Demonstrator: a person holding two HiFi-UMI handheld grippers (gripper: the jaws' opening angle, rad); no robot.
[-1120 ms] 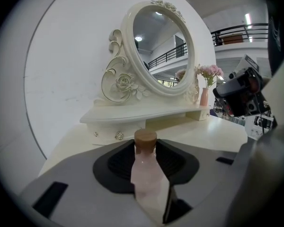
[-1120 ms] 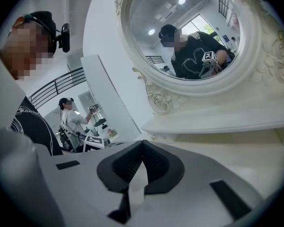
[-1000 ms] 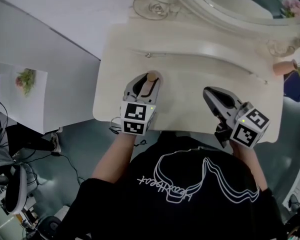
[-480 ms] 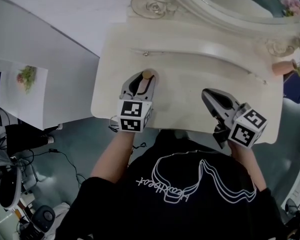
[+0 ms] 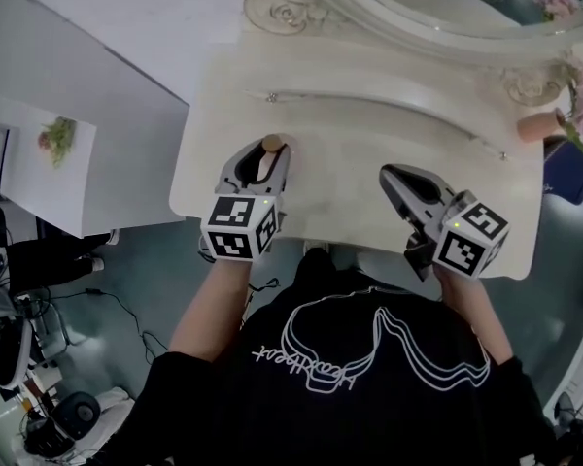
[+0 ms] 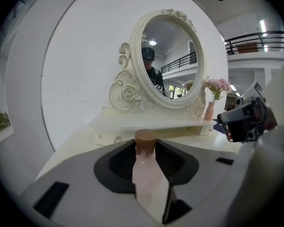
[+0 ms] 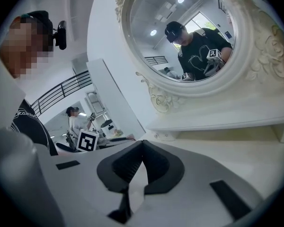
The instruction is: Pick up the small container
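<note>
The small container is a pale pink bottle [image 6: 147, 174] with a cork cap [image 6: 146, 138]. My left gripper [image 6: 146, 151] is shut on it, and the cork end sticks out past the fingertips toward the mirror. From the head view the bottle [image 5: 270, 148] shows at the tip of the left gripper [image 5: 266, 155], over the front left of the cream dressing table [image 5: 369, 139]. My right gripper [image 5: 390, 175] hovers over the table's front right. Its jaws [image 7: 142, 144] meet at the tips with nothing between them.
An oval mirror [image 6: 168, 63] in a carved white frame stands at the back of the table on a raised shelf [image 5: 369, 100]. A pink vase with flowers [image 6: 209, 111] and a dark blue box [image 5: 568, 168] sit at the far right. Grey floor with cables lies to the left.
The head view has drifted, so the table and both grippers sit a little further left in the picture. The left gripper still holds the bottle; the right stays shut.
</note>
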